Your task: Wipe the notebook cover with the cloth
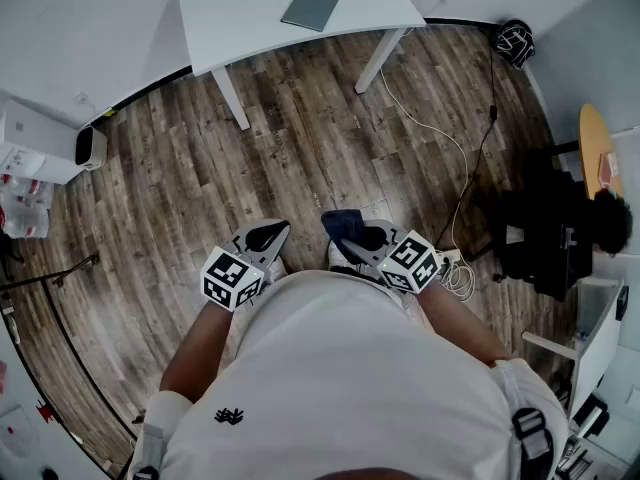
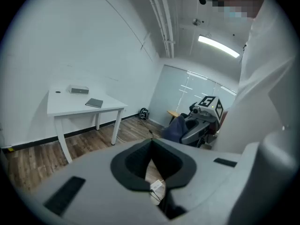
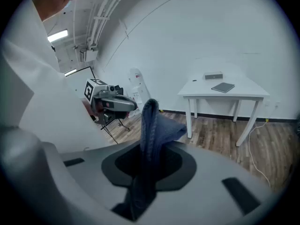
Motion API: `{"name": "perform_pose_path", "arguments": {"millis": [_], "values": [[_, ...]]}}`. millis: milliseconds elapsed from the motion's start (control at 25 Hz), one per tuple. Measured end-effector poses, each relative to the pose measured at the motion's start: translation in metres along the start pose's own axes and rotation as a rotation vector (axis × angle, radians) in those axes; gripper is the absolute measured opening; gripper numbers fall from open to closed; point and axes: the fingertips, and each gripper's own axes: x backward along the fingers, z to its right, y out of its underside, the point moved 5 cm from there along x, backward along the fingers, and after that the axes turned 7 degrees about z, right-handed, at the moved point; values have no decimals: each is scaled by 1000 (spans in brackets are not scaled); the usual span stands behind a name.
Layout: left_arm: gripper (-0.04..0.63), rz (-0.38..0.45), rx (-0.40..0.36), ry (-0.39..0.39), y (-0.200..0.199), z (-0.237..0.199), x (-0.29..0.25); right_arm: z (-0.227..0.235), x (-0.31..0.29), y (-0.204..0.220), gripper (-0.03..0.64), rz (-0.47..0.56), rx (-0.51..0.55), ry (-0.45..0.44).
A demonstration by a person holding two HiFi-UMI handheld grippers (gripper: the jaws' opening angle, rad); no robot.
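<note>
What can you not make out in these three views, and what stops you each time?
- Notebook cover: too small in every view to show marks or dirt.
- Grey box on the table: too small to identify in both gripper views, and cut off by the head view's top edge.
- Cloth lower end: hidden between the jaws of the right tool.

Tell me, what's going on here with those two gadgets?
A person stands back from the white table, holding two tools. The right hand-held gripper is shut on a dark blue cloth; the left hand-held gripper is shut and empty. The flat grey notebook lies on the table, well away from both.
</note>
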Motion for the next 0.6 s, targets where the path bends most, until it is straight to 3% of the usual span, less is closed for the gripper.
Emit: {"name": "perform_pose_path", "arguments": {"millis": [120, 320, 600], "values": [[6, 1, -13, -3, -7, 18, -28, 20, 27, 13, 61, -2, -13, 16], [6, 11, 30, -5, -13, 40, -72, 56, 64, 25, 61, 33, -24, 24], [6, -7, 9, -21, -20, 54, -127, 107, 97, 50, 62, 26, -78, 27]]}}
